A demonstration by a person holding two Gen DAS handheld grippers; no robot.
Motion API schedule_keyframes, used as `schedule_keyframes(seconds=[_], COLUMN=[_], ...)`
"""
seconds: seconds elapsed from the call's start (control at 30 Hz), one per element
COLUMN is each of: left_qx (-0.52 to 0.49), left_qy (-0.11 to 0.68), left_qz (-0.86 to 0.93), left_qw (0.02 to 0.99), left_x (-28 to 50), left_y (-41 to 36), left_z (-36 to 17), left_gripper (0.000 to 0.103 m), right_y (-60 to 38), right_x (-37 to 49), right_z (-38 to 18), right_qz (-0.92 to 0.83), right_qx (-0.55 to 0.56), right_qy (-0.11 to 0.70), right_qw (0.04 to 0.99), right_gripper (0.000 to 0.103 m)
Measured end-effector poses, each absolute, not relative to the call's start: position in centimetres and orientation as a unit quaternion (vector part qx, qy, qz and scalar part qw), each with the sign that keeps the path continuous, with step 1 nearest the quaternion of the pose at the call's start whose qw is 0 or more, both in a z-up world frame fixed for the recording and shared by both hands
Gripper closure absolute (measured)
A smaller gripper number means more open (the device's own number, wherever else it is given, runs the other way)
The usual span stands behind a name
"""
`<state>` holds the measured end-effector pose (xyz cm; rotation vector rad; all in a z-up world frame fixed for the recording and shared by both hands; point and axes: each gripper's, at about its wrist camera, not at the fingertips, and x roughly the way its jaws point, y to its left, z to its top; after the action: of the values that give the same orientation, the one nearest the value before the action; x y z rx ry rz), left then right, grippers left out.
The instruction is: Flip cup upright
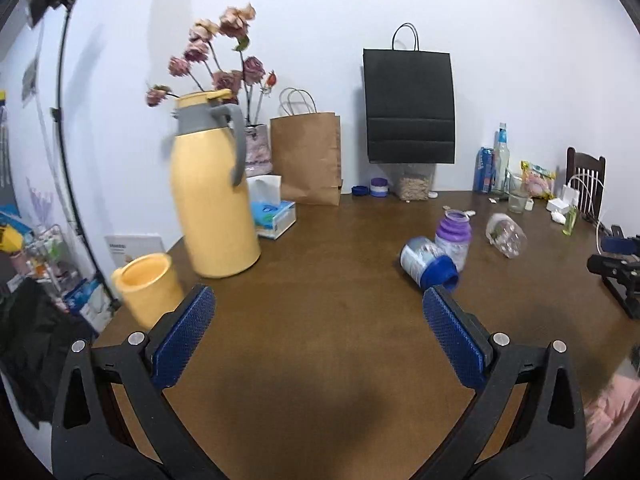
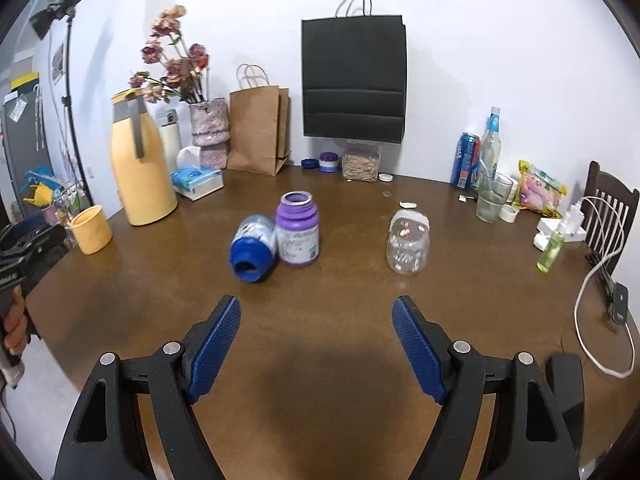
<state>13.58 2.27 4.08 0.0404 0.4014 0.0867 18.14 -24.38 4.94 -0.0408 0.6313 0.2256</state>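
A blue-rimmed cup point(image 2: 253, 248) lies on its side on the brown table point(image 2: 320, 380), its open mouth facing the right wrist camera. It touches an upright purple cup point(image 2: 298, 236). To their right, a clear plastic cup point(image 2: 408, 246) lies tipped over. My right gripper point(image 2: 316, 320) is open and holds nothing, a short way in front of these cups. My left gripper point(image 1: 318, 320) is also open with nothing in it; the blue-rimmed cup point(image 1: 428, 262) lies just beyond its right fingertip point(image 1: 440, 300). The purple cup point(image 1: 454, 236) and clear cup point(image 1: 505, 235) lie farther right.
A yellow cup point(image 1: 148, 288) stands upright by the left table edge, next to a tall yellow jug point(image 1: 212, 196). A tissue box point(image 1: 274, 216), paper bags point(image 2: 260, 128), a vase, bottles and a glass point(image 2: 492, 196) line the back. A white cable point(image 2: 592, 304) trails at the right.
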Motion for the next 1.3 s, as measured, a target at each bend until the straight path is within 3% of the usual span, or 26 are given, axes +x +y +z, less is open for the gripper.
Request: schedule_keyframes(seconds=[0.33, 0.43, 0.53, 1.3], left_qx=[-0.016, -0.031, -0.029, 0.0], left_qy=[0.118, 0.136, 0.142, 0.123], left_qz=[0.073, 0.023, 0.015, 0.0], left_qw=[0.99, 0.99, 0.989, 0.992], left_x=[0.4, -1.2, -2.6, -3.5], left_y=[0.7, 0.3, -0.4, -2.0], left_z=[1.2, 0.2, -0.7, -0.6], left_gripper=[0.0, 0.0, 0.0, 0.0], right_y=[-21.3, -20.5, -19.8, -18.5], right_x=[5.1, 1.7, 0.6, 0.2], right_z=[2.8, 2.0, 1.1, 0.7], right_qz=[0.099, 0.107, 0.123, 0.138], right_qx=[-0.023, -0.006, -0.003, -0.004], right_qy=[0.247, 0.224, 0.23, 0.228], right_qw=[0.964, 0.969, 0.965, 0.964], right_gripper=[0.02, 0.02, 0.014, 0.013])
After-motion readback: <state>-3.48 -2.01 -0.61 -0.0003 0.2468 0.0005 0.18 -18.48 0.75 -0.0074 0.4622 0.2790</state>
